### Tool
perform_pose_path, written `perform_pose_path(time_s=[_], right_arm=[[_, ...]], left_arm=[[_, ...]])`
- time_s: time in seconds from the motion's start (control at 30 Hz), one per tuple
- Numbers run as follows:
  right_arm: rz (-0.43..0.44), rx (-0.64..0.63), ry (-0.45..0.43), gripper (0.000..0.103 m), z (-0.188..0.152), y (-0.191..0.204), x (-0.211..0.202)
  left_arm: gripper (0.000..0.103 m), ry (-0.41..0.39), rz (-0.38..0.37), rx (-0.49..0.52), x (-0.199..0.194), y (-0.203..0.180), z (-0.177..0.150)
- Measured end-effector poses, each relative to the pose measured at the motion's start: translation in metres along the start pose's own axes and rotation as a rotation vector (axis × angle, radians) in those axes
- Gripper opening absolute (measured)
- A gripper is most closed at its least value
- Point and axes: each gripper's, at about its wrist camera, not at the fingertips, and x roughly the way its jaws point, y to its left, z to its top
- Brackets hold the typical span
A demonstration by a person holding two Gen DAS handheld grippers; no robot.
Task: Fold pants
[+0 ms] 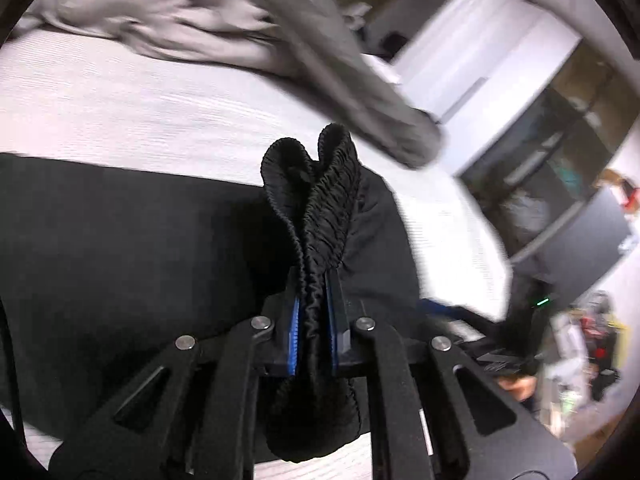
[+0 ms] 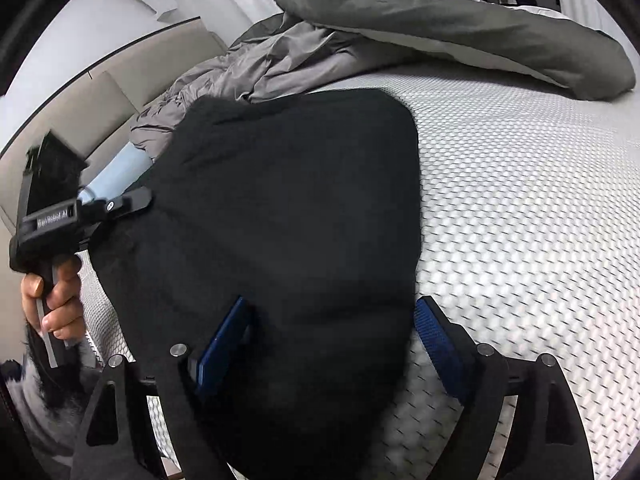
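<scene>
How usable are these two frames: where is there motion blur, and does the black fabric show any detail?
Left wrist view: the grey bedding and room behind are smeared by motion, but the ribbed waistband clamped in the left gripper is sharp. Right wrist view: mostly sharp, slight blur on the mattress near the right gripper; the black pants read as a nearly featureless dark mass. Both show strong fisheye curvature.

Right tongs (image 2: 332, 344) gape over black pants (image 2: 280, 220) on mattress (image 2: 520, 200)
</scene>
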Motion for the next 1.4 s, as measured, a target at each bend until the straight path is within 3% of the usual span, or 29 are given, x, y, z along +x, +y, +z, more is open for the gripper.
perform_pose_path(time_s=[0.1,0.17,0.23,0.4,0.5,0.63,0.77,0.87,0.9,0.97,1.07,1.2,1.3,1.4], right_arm=[[-0.007,-0.017,0.042,0.087,0.001,0.007,0.012],[-0.013,-0.043,0.056,0.087,0.004,0.016,0.022],[-0.036,-0.065,0.066,0.087,0.003,0.021,0.026],[-0.027,-0.046,0.061,0.087,0.009,0.025,0.032],[-0.051,-0.061,0.084,0.087,0.004,0.022,0.028],[-0.087,-0.111,0.116,0.087,-0.008,0.024,0.01],[-0.03,-0.074,0.122,0.086,-0.017,0.032,0.001],[0.036,0.044,0.135,0.075,-0.023,0.023,0.004],[0.054,0.079,0.125,0.067,-0.024,0.02,0.002],[0.078,0.149,0.123,0.034,-0.024,0.015,0.001],[0.065,0.174,0.107,0.02,-0.029,0.015,-0.004],[0.085,0.134,0.098,0.016,-0.036,0.017,-0.031],[0.046,0.025,0.181,0.016,-0.05,0.021,-0.031],[0.089,0.022,0.169,0.019,-0.052,0.014,-0.038]], left_arm=[[0.009,0.028,0.13,-0.031,0.0,0.037,-0.007],[0.016,0.062,0.115,-0.112,0.001,0.07,-0.014],[0.021,0.071,0.098,-0.122,-0.001,0.078,-0.019],[0.022,0.083,0.122,-0.031,-0.011,0.062,-0.018],[0.029,0.09,0.138,-0.015,-0.021,0.065,-0.013],[0.039,0.014,0.196,0.015,-0.037,0.055,-0.008],[0.049,-0.061,0.213,0.046,-0.051,0.041,-0.006],[0.054,-0.065,0.172,0.071,-0.044,0.022,-0.005],[0.054,-0.055,0.16,0.081,-0.038,0.013,-0.006],[0.054,-0.024,0.133,0.109,-0.022,-0.007,-0.009],[0.054,0.022,0.107,0.166,0.004,-0.034,-0.018],[0.055,0.06,0.113,0.241,0.027,-0.061,-0.031],[0.055,0.098,0.098,0.253,0.039,-0.073,-0.04],[0.055,0.14,0.031,0.296,0.055,-0.1,-0.057]])
